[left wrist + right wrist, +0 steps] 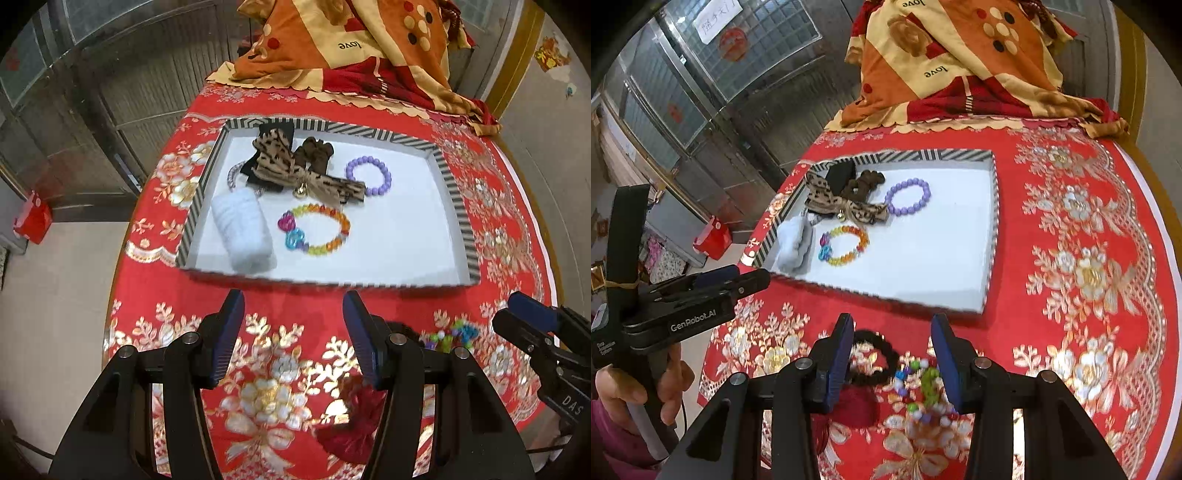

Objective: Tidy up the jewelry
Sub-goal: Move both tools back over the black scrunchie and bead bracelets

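The beaded bracelet [919,384] lies on the tabletop [1071,332] just short of the striped tray [991,236], directly between your right claw's [895,360] half-open, empty jaws, nearer than your open left claw [293,339].

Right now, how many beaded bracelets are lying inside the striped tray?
2. The purple bracelet lies toward the tray's far side; the rainbow bracelet lies mid-tray beside the white scrunchie. Others may hide under the bows.
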Demonstrator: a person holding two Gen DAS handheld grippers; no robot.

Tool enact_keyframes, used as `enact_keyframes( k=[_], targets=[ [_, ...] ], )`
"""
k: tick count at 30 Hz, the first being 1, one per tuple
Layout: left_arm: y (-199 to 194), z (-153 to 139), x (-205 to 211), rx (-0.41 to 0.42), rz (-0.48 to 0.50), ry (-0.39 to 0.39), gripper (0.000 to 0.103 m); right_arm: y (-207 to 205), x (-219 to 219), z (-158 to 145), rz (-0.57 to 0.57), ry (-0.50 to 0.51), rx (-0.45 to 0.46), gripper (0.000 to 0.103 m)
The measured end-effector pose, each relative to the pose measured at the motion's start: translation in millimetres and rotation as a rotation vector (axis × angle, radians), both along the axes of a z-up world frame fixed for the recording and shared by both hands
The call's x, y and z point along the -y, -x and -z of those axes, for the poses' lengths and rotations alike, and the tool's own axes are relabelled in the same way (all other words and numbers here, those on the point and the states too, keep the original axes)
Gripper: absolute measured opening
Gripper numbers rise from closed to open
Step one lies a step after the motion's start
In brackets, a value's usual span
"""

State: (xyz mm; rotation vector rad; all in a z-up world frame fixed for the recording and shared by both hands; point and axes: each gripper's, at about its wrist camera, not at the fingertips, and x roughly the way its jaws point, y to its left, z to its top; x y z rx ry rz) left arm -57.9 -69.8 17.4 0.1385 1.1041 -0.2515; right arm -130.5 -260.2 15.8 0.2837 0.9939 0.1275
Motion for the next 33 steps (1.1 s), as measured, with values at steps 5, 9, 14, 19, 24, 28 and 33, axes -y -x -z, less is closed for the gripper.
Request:
enact_keyframes(
  k=[5, 9, 14, 19, 24, 28, 33],
  targets=[
    [15.3, 0.7, -4.9, 0.003, 0.010, -0.003, 0.055, 13.9, -3.8, -0.4, 0.002, 0.006, 0.000, 0.042],
    [25.4, 0.0, -7.3, 0.006, 0.016, -0.004, 0.055, 22.1, -6.4, -1.2, 0.002, 0.016, 0.006, 0.042],
    [32.1, 0.9, -14.4, -0.011, 0.012, 0.009, 0.055, 33.3, -5.7, 1.0, 0.007, 0.021, 0.001, 0.044],
    [37.3, 10.2, -21.2, -0.069, 0.017, 0.036, 0.055, 42.9, -1.7, 10.0, 0.023, 0.018, -0.019, 0.049],
    [44.6, 20.4, -20.9, -0.117, 0.049, 0.056, 0.055, 51.0, 6.1, 19.3, 0.044, 0.040, -0.046, 0.049],
    [50.3, 29.4, -19.8, -0.156, 0.081, 0.077, 0.055, 57.3, 16.7, 31.9, 0.064, 0.058, -0.080, 0.049],
    [54.3, 41.7, -13.8, -0.203, 0.111, 0.083, 0.055, 60.9, 24.6, 49.8, 0.077, 0.088, -0.117, 0.049]
  ],
)
